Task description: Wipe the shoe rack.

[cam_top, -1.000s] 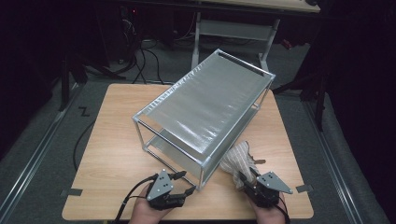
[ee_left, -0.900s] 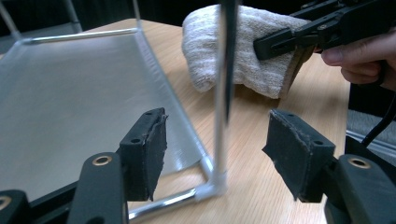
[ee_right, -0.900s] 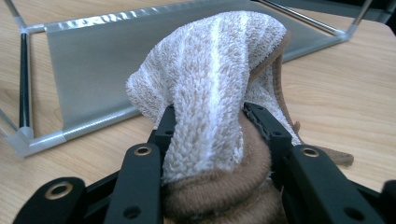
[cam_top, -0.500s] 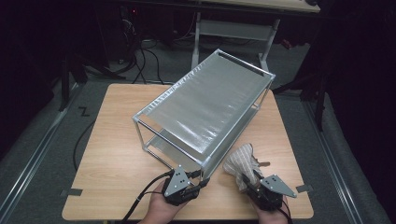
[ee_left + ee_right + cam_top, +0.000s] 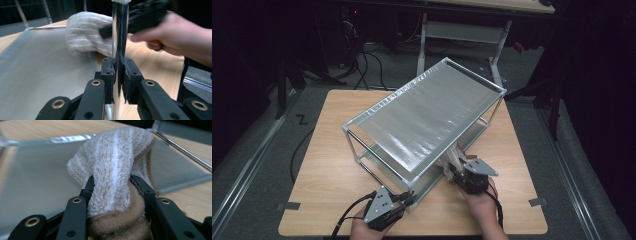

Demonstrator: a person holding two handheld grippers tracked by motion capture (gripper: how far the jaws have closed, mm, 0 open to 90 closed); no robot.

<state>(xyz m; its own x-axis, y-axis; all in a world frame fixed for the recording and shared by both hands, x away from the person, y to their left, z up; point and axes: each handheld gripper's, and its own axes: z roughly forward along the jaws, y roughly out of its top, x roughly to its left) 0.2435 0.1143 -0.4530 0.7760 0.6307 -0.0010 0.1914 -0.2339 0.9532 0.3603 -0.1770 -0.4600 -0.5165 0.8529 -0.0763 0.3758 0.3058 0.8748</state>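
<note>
A: Item one, your left gripper [image 5: 117, 72]. What is in it?

B: Your black jaws have just been closing and now clamp the upright chrome corner post [image 5: 119, 30] of the two-tier metal-framed rack with grey mesh shelves [image 5: 427, 120]. The pads press the post from both sides, low on its length. In the high view your left gripper [image 5: 404, 200] sits at the rack's nearest corner, by the table's front edge.

A: Item two, your right gripper [image 5: 112, 187]?

B: Your jaws stand partly closed, holding a rolled terry sock, cream-and-white striped with a brown cuff [image 5: 112, 165]. The brown cuff bulges between the jaw arms; the striped end rises past the tips.

A: Where is that sock?

B: In the high view your right gripper [image 5: 457, 167] holds the sock at the rack's right long side, at the lower shelf. In the left gripper view the sock [image 5: 87, 32] lies over that lower shelf's edge, just beyond the post.

A: Item three, support?

B: A light wooden table [image 5: 322, 165], rack set diagonally on it.
</note>
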